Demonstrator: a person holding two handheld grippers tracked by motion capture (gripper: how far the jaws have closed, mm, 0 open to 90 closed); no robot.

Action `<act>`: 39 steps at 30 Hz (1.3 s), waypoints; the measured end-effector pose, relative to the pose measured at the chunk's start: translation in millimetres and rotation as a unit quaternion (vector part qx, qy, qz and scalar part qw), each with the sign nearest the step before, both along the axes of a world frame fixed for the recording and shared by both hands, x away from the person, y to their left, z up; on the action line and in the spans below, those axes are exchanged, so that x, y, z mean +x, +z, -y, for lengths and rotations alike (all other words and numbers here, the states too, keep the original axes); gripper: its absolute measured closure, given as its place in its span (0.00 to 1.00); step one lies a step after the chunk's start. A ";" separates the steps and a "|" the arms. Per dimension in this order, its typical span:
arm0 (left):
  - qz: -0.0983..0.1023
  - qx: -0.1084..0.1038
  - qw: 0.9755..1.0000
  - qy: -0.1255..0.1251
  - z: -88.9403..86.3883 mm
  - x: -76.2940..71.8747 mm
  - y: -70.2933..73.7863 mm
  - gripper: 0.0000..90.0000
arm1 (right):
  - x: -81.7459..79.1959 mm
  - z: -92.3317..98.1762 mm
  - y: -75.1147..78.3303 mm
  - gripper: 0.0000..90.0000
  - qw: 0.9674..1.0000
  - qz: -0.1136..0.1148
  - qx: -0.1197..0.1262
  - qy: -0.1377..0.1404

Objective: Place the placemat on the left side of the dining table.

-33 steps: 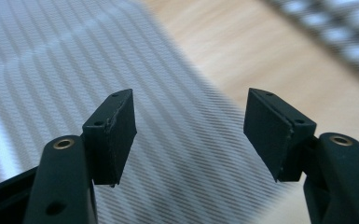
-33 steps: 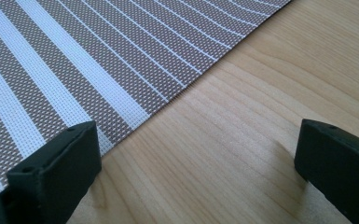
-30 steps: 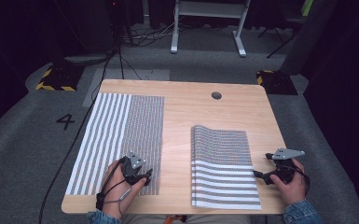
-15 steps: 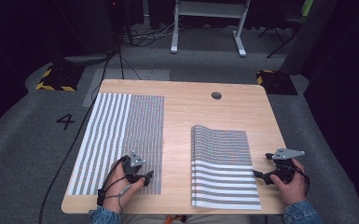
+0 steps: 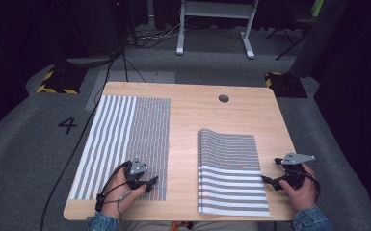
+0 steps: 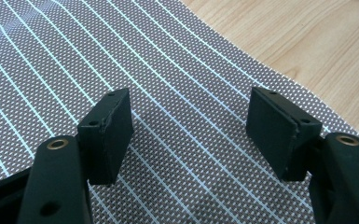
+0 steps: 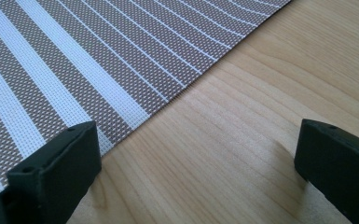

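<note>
Working: two striped placemats on a wooden table [image 5: 192, 110], grippers at their near edges.
Left mat [image 5: 125, 144]: flat, unfolded.
Right mat [image 5: 231, 173]: folded over, far fold raised.
Left gripper [image 5: 150, 183]: wide open above the left mat's near corner, gripping nothing.
Right gripper [image 5: 266, 180]: wide open, empty, just beside the right mat's edge.
Room: bare wood between mats; near table edge close.

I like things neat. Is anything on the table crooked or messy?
A little. The right mat has a raised hump along its far left edge, so it isn't lying flat. The left mat lies flat on the table, slanted a bit against the table's edges, its left side over the rim. Nothing looks spilled or broken.
</note>
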State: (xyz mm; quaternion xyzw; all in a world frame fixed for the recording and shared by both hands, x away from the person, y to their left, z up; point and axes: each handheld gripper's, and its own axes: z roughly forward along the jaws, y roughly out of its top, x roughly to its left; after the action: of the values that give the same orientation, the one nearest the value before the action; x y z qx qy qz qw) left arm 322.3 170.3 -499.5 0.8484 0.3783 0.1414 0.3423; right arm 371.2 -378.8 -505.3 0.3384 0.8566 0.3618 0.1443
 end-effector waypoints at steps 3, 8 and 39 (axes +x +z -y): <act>-0.009 -0.001 1.000 -0.006 -1.8 -1.0 0.8 0.36 | 0.0 0.0 0.0 0.01 1.000 0.000 0.000 0.000; -0.021 0.010 1.000 0.017 1.3 -2.2 4.4 0.36 | 0.0 0.0 0.0 0.01 1.000 0.000 0.000 0.000; 0.034 -0.048 0.996 -0.067 94.3 -51.4 36.1 0.35 | -0.1 -0.1 0.1 0.01 1.000 -0.001 0.000 0.000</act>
State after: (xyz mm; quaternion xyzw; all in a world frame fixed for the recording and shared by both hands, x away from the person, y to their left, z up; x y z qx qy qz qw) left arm 271.0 76.0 -463.4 0.8489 0.3154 0.1287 0.4041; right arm 371.1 -378.7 -505.2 0.3389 0.8566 0.3616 0.1436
